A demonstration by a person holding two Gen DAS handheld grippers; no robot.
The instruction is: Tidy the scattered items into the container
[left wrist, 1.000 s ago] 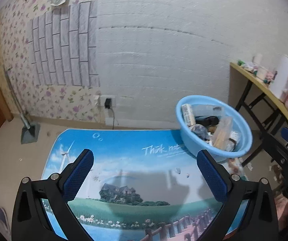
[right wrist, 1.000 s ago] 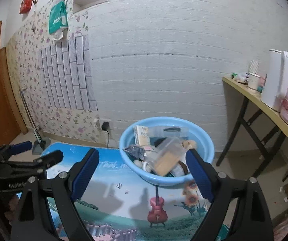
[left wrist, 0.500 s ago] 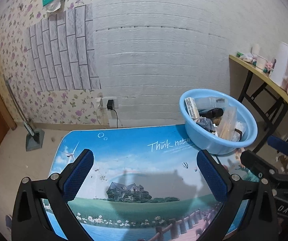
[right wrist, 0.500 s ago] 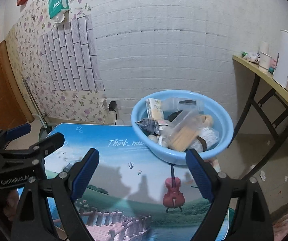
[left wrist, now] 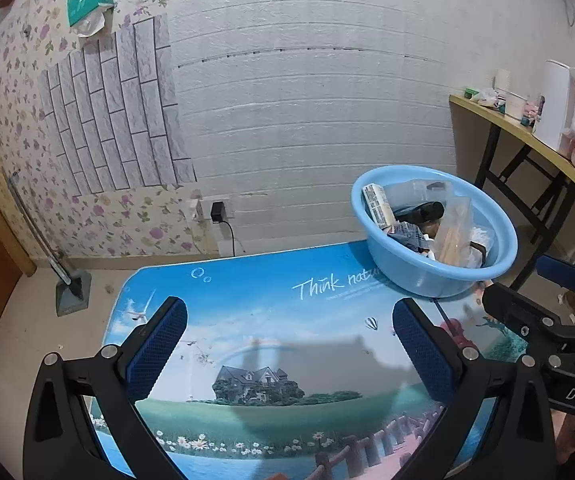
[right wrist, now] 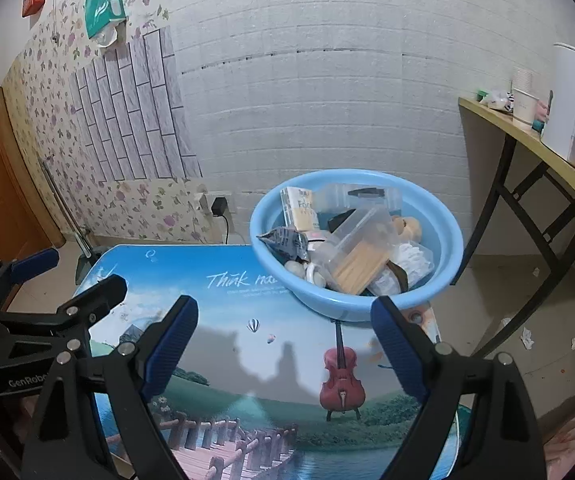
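the left gripper [left wrist: 285, 340] hangs with its blue-padded fingers [left wrist: 157, 346] spread wide and nothing between them, over the printed landscape of the table [left wrist: 247, 292]. the right gripper [right wrist: 283, 340] is the same: fingers [right wrist: 171, 338] released, empty, poised above the violin picture near the table's right end. each gripper shows in the other's view, side by side and apart, neither touching the surface as far as can be told.

further out, the blue basin [right wrist: 443, 240] sits at the far right corner of the table, its base overhanging the printed edge a little in the right wrist view. it is heaped: a carton [right wrist: 301, 208], a clear plastic box of wooden sticks [right wrist: 361, 256], a dark crumpled packet [right wrist: 283, 240], something white and bunched [right wrist: 411, 258], other bits too jumbled to name.

no loose item shows on the tabletop in either view, so the gathering step looks finished, or nearly; the near edge under the grippers is hidden. the next move calls, i judge, for a check of that hidden strip and the floor, where small scraps lie by the side table [right wrist: 527, 140].

room is generous to the left and middle of the table. the tight spots are the basin's rim, close ahead of the right fingers, and the black legs of the side table just beyond.
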